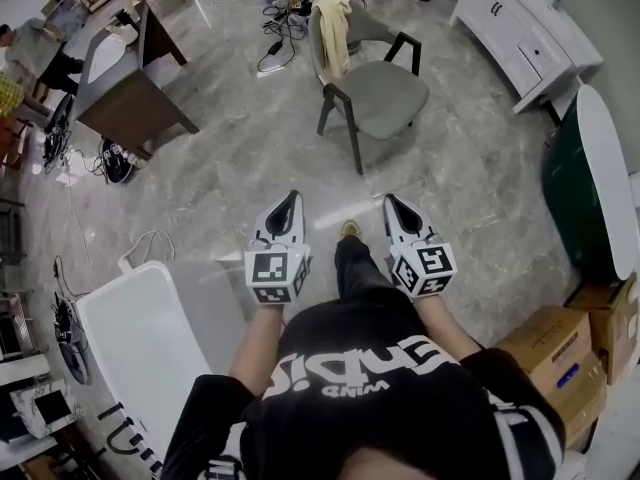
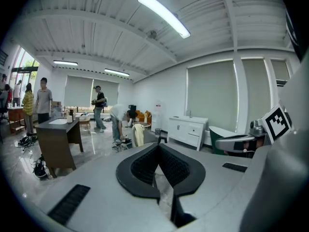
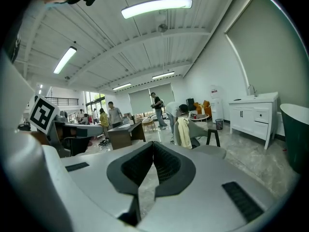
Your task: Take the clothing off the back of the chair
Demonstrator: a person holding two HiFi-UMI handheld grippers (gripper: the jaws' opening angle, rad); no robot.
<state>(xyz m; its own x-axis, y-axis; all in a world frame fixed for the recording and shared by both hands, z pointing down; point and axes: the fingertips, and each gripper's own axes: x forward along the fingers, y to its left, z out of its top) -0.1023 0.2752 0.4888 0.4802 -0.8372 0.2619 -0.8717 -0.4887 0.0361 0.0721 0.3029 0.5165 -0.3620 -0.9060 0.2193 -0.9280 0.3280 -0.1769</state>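
A cream garment (image 1: 333,30) hangs over the back of a grey upholstered chair (image 1: 385,93) with dark legs, some way ahead of me across the marble floor. The left gripper view shows the garment (image 2: 138,134) small and far off. It appears again in the right gripper view, where the garment (image 3: 183,132) drapes the chair (image 3: 210,151). My left gripper (image 1: 292,198) and right gripper (image 1: 391,201) are held side by side in front of my body, pointing toward the chair and well short of it. Both have their jaws together with nothing between them, the left gripper (image 2: 158,146) and the right gripper (image 3: 153,144) alike.
A dark wooden desk (image 1: 130,88) stands far left, with shoes (image 1: 115,158) beside it. Cables (image 1: 280,38) lie on the floor behind the chair. A white cabinet (image 1: 520,28), a green tub (image 1: 585,183) and cardboard boxes (image 1: 570,353) line the right. Several people (image 3: 108,115) stand at the back.
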